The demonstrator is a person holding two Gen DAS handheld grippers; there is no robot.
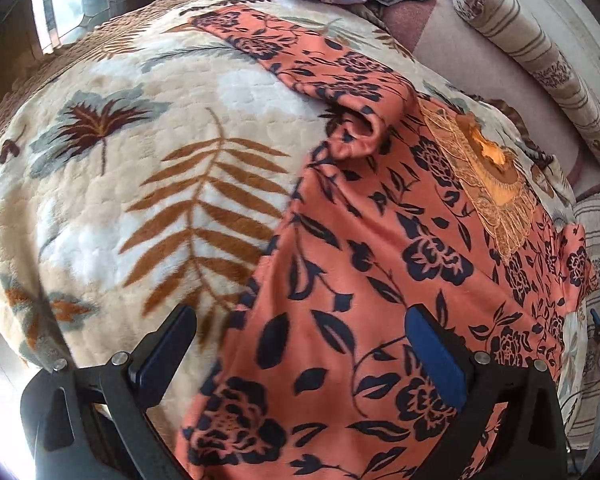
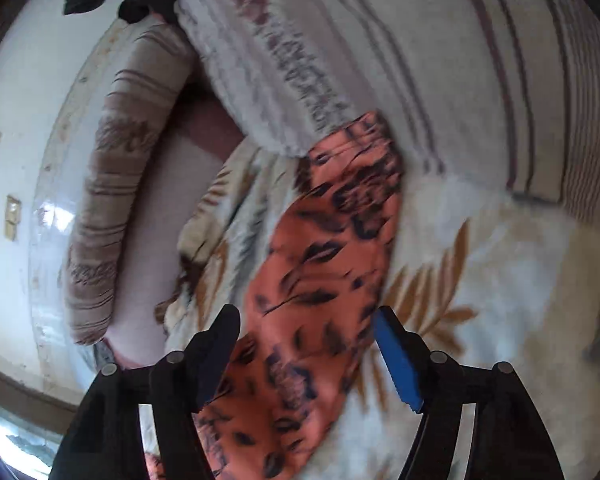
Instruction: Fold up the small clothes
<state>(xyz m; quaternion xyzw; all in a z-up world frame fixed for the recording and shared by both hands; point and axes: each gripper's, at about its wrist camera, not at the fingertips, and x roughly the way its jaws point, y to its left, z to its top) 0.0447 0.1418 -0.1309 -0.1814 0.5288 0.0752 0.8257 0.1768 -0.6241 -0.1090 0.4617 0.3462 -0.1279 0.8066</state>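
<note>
One garment point(image 1: 360, 264) spread on the bed point(image 1: 120, 184), no clean fold yet; my left fingers point(image 1: 300, 344) wide, empty; right fingers point(image 2: 306, 344) wide, straddling a sleeve point(image 2: 328, 248).

From my remote seat, a smooth, thin orange cloth garment printed with dark navy flowers point(image 1: 360, 248) lies on a plush, quilted cream fleece blanket with brown fern leaves point(image 1: 140, 184). A golden lace-like embroidered patch point(image 1: 496, 196) looks raised and rough on the garment. A striped beige woven-cloth bolster pillow point(image 1: 540, 60) appears coarse. My left gripper point(image 1: 300, 340) shows matt black plastic, dull silver metal pins and matt blue pads.
</note>
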